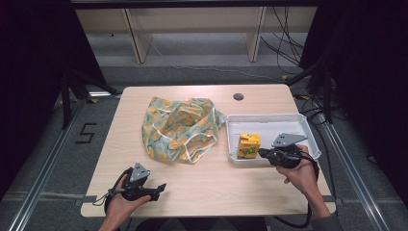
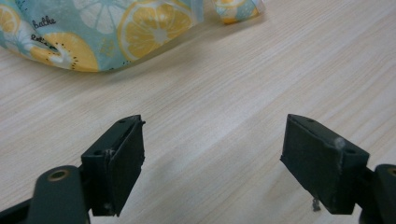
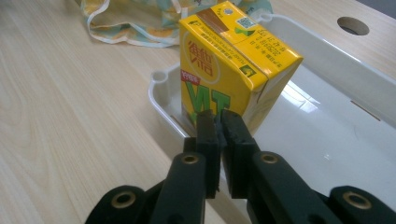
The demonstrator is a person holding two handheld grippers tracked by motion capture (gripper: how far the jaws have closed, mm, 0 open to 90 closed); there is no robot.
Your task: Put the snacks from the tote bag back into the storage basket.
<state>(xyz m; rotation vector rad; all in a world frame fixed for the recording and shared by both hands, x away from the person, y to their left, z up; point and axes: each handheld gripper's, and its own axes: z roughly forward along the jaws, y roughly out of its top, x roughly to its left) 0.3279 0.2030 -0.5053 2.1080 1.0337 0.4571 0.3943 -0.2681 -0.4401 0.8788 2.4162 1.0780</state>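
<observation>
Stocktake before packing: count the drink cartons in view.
1: a yellow drink carton stands upright at the left end of the white tray, beside the right gripper. The fruit-print bag may hide more.

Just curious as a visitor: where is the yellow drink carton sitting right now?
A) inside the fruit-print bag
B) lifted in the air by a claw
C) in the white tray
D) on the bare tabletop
C: the yellow drink carton stands upright in the white tray, at its left end, beside the fruit-print bag.

"VLT" on carton (image 3: 233, 70); "5" on floor (image 1: 86, 133)
</observation>
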